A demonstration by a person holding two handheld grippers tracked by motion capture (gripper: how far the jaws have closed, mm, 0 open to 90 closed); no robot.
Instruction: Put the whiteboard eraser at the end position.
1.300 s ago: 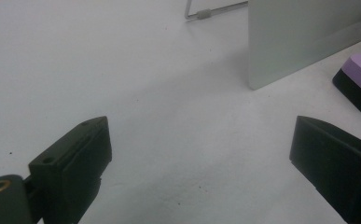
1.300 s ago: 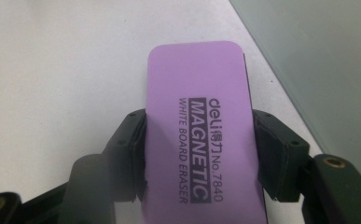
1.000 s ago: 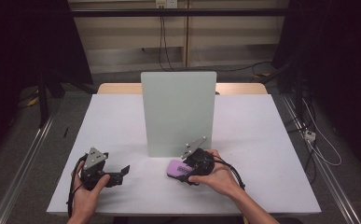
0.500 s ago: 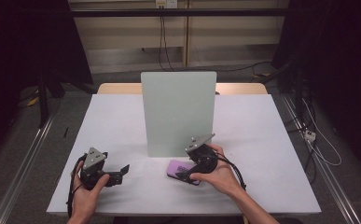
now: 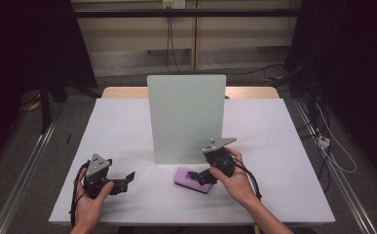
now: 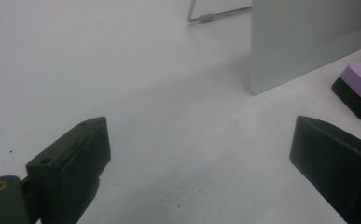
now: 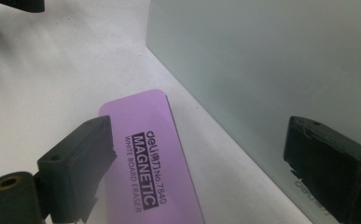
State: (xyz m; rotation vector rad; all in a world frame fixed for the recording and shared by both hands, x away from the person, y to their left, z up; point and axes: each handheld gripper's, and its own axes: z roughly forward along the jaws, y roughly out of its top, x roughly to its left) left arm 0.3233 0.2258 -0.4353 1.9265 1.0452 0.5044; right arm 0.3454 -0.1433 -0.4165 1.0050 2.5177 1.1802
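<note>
A purple magnetic whiteboard eraser [image 5: 188, 178] with a black underside lies flat on the white table [image 5: 273, 136], just in front of an upright pale green-grey board [image 5: 186, 117]. My right gripper [image 5: 198, 175] hovers over the eraser's right end, open. Its jaws have just been opening wide, then eased in a touch. In the right gripper view the eraser [image 7: 145, 154] lies below the spread jaws of the gripper [image 7: 201, 135], untouched, with the board [image 7: 271, 60] close on the right. My left gripper [image 5: 125, 178] rests open at the front left, empty [image 6: 199, 140]; the eraser [image 6: 360, 86] is off to its right.
The board [image 6: 304, 37] stands on a wire foot [image 6: 206, 18] behind it. A wooden table edge [image 5: 252, 91] shows behind the white top. Cables lie on the floor at the right [image 5: 332, 146], and a metal rail [image 5: 25, 170] runs along the left.
The right gripper's jaws opened and let go of the eraser, which now lies on the table. That hand drew slightly right and away. The left hand stayed put.
</note>
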